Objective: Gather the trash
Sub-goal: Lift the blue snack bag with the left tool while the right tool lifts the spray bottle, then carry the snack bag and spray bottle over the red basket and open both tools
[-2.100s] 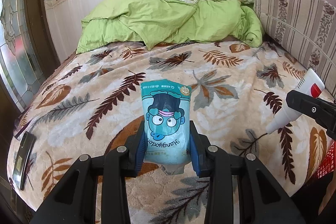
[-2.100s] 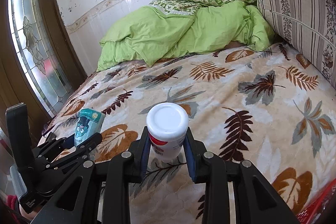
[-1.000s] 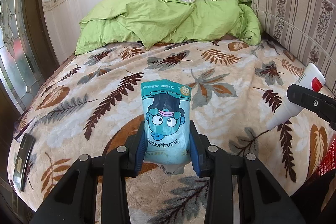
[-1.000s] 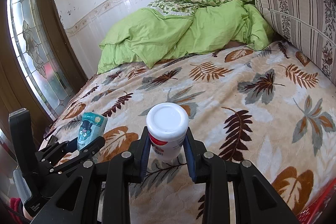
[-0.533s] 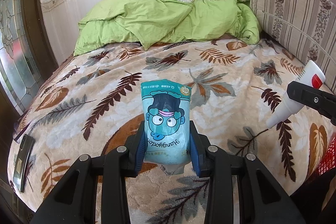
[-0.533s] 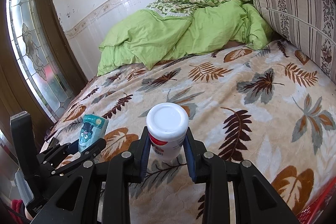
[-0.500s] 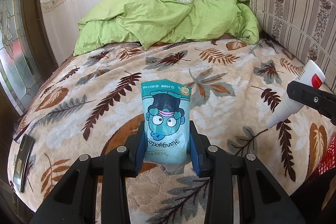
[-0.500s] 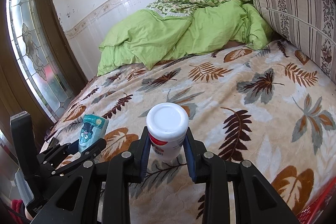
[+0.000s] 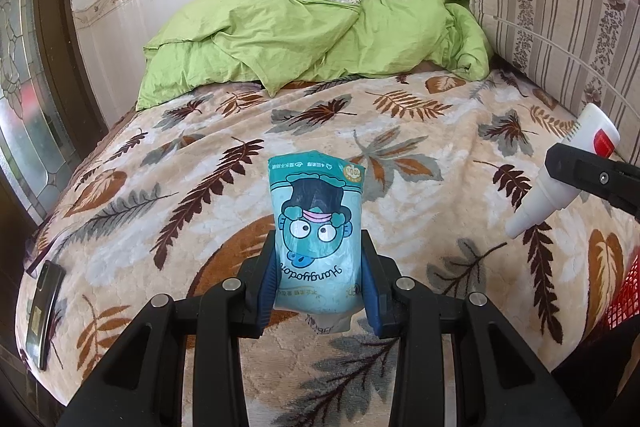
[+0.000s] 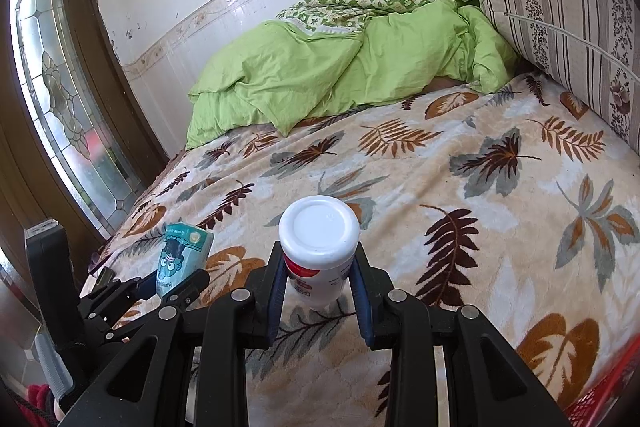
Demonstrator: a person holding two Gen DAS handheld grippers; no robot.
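My left gripper (image 9: 319, 275) is shut on a teal snack pouch (image 9: 316, 227) with a cartoon face, held upright above the leaf-patterned blanket (image 9: 224, 155). In the right wrist view the same pouch (image 10: 182, 251) shows at lower left, clamped in the left gripper (image 10: 172, 283). My right gripper (image 10: 319, 291) is shut on a white plastic bottle (image 10: 319, 239) with a red label, its flat bottom facing the camera. From the left wrist view that bottle (image 9: 560, 179) hangs at the right edge, neck slanting down, in the right gripper's black fingers (image 9: 592, 179).
A crumpled green duvet (image 9: 304, 31) lies at the bed's head, a striped cushion (image 9: 560, 27) at the right. A dark phone (image 9: 44, 311) rests near the blanket's left edge. A red mesh basket (image 9: 624, 295) peeks in at lower right. A glass-panelled door (image 10: 68, 107) stands left.
Nothing has moved beyond a slight drift of both views; both grips are the same as before.
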